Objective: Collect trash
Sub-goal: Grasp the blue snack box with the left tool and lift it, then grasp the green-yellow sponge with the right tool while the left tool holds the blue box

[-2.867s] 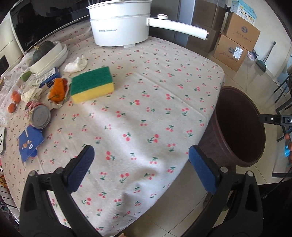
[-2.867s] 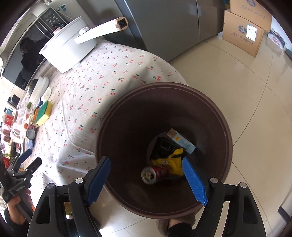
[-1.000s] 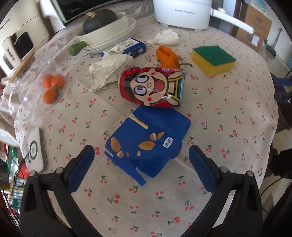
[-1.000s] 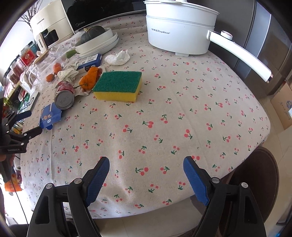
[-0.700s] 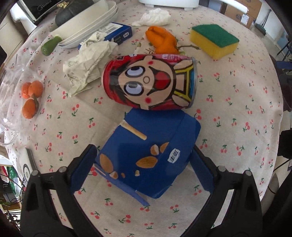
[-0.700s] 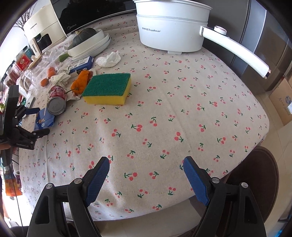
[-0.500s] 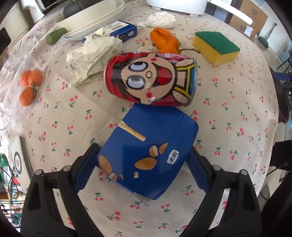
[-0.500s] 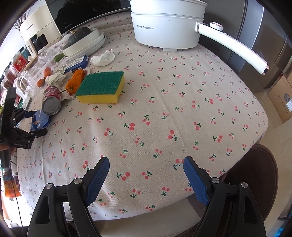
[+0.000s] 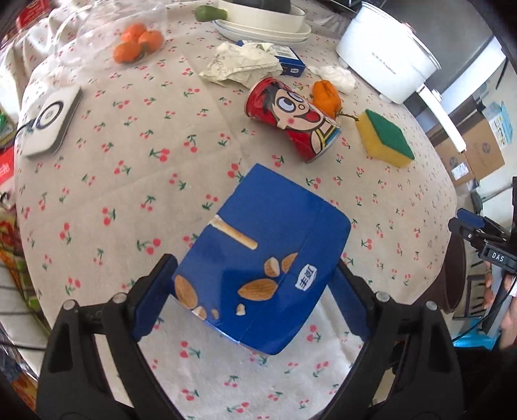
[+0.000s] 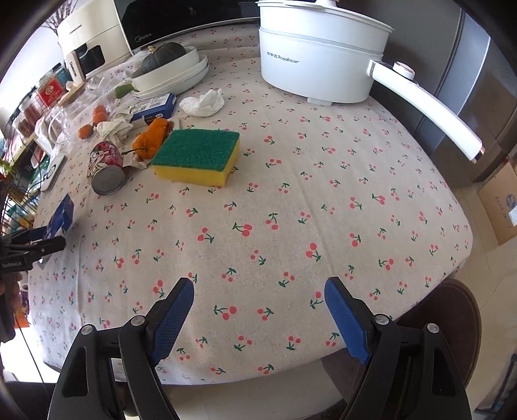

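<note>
L hand-held gripper (image 9: 252,290) was clamped on the blue snack box (image 9: 265,261), pads pressed to both long sides; the box looked lifted off the worktop (image 9: 161,200) w/ its near end tilted up. In the R wrist view the same box (image 10: 61,215) showed at 9 o'clock, at the cloth's edge, w/ the L hand-held gripper (image 10: 35,244) just below it.

R hand-held gripper (image 10: 258,320) had its jaws apart, nothing betw them, hovering over the cherry-print cloth at the worktop's near edge. Brown bin (image 10: 458,323) sat at 4 o'clock in that view, on the floor beside the worktop; only its rim showed.

Other trash on the worktop, L wrist view:
- red cartoon can (image 9: 294,119) lying on its side at 12 o'clock from the box, near but apart
- orange peel (image 9: 326,95) touching the can's far side, approx 1 o'clock
- crumpled paper (image 9: 239,64) at 11 o'clock from the can
- white tissue (image 9: 336,76) just beyond the peel

Non-trash: yellow-green sponge (image 9: 384,139) at 2 o'clock from the box, white pot (image 9: 384,55) beyond it, small blue carton (image 9: 287,59) partly under the paper, tangerines (image 9: 137,45) in a clear bag at 10 o'clock, white scale-like device (image 9: 50,119) at 9 o'clock, stacked white dishes (image 9: 261,22) w/ a dark squash at the far edge.
</note>
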The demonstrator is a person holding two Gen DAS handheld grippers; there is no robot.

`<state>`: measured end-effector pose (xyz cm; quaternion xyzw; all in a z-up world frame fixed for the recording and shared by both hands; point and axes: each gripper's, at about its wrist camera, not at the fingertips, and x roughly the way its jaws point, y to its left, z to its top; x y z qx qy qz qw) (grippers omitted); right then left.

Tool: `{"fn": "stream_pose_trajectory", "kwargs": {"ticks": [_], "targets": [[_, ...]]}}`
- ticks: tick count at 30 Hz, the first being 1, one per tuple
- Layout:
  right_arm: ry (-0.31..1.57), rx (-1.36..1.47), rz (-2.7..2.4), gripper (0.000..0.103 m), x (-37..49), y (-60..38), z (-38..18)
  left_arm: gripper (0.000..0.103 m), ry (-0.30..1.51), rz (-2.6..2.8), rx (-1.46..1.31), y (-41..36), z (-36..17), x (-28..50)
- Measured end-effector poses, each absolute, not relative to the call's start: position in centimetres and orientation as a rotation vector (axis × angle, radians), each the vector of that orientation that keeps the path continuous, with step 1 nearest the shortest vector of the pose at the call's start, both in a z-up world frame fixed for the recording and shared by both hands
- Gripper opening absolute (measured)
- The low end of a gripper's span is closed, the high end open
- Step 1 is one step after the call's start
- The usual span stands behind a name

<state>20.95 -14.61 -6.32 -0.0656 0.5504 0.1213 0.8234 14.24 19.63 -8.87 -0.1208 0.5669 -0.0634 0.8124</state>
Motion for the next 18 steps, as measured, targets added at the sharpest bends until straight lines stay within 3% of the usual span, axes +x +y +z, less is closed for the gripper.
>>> {"fn": "stream_pose_trajectory", "kwargs": {"ticks": [7,18], "targets": [[1.114,-0.150,0.300,0.086,23.7,-12.4,-5.0,0.092,1.152,-0.078,-0.286,18.5,-7.1,13.9],[1.057,-0.599,0.492,0.087,28.8,-4.1,-8.0,0.092,1.135,-0.065,-0.290,18.7,-6.8,14.2]]}}
